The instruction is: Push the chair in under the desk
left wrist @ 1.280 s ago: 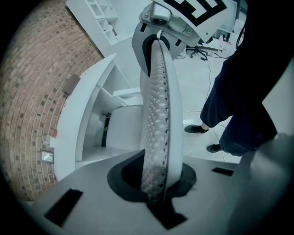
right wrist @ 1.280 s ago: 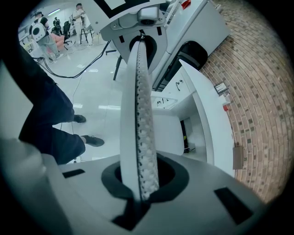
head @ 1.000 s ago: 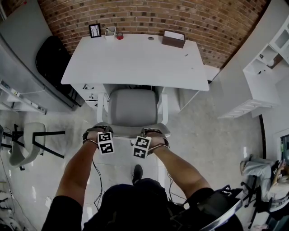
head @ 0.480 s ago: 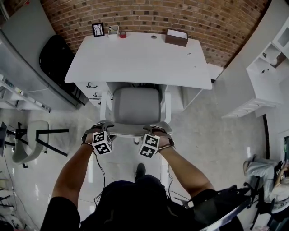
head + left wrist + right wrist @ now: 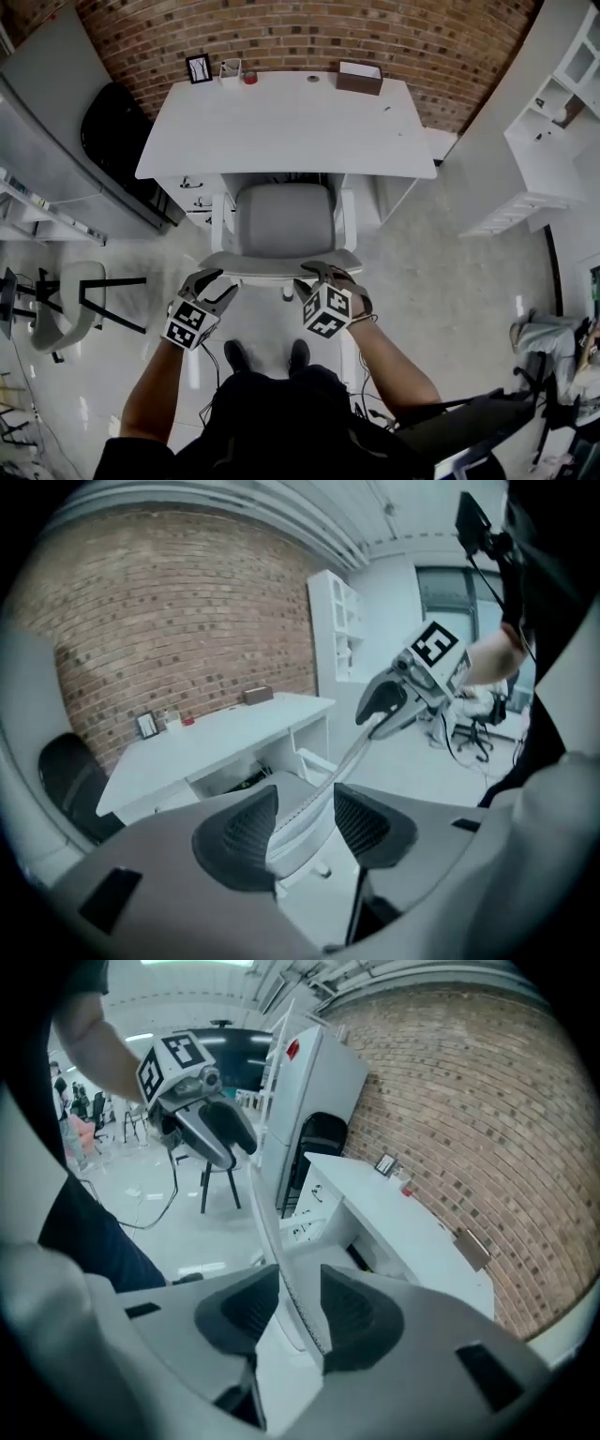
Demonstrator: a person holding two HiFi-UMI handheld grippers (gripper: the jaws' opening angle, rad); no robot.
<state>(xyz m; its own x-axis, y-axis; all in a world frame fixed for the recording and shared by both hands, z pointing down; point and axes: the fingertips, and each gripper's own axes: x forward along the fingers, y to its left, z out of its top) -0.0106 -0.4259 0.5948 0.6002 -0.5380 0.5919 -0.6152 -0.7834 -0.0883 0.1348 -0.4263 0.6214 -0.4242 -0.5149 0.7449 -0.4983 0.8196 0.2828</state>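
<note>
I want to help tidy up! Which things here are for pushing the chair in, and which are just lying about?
For the job:
chair
desk

Just lying about:
picture frame
brown box
small red thing
black chair by the wall
pale chair on the left
white shelves

We see even, bright light — glare on the floor point(image 5: 75, 394), fisheye bending the brick wall point(image 5: 309, 37), gripper views dark-cornered and soft up close.
</note>
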